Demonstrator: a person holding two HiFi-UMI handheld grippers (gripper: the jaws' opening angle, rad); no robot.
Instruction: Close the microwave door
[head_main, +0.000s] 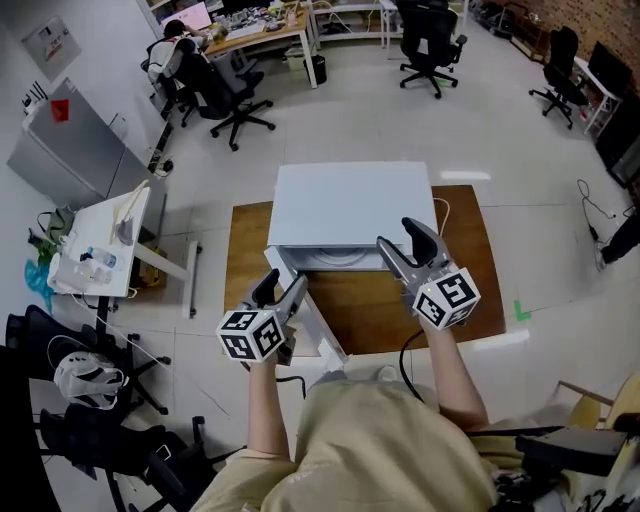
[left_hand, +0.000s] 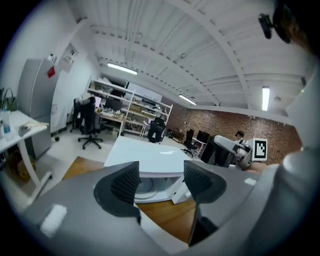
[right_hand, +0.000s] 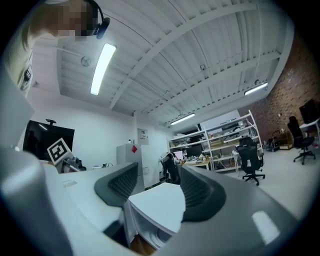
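The microwave door (head_main: 325, 335) seems partly hidden behind the left tongs (head_main: 283, 284).

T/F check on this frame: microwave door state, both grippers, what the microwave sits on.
1. The door of the white box-shaped microwave is shut. False: it stands open, and the left gripper view shows the inside.
2. The left gripper is open with nothing between its jaws. True.
3. The right gripper is clamped on the door. False: its jaws stand apart and hold nothing.
4. The microwave sits on a brown wooden tabletop. True.
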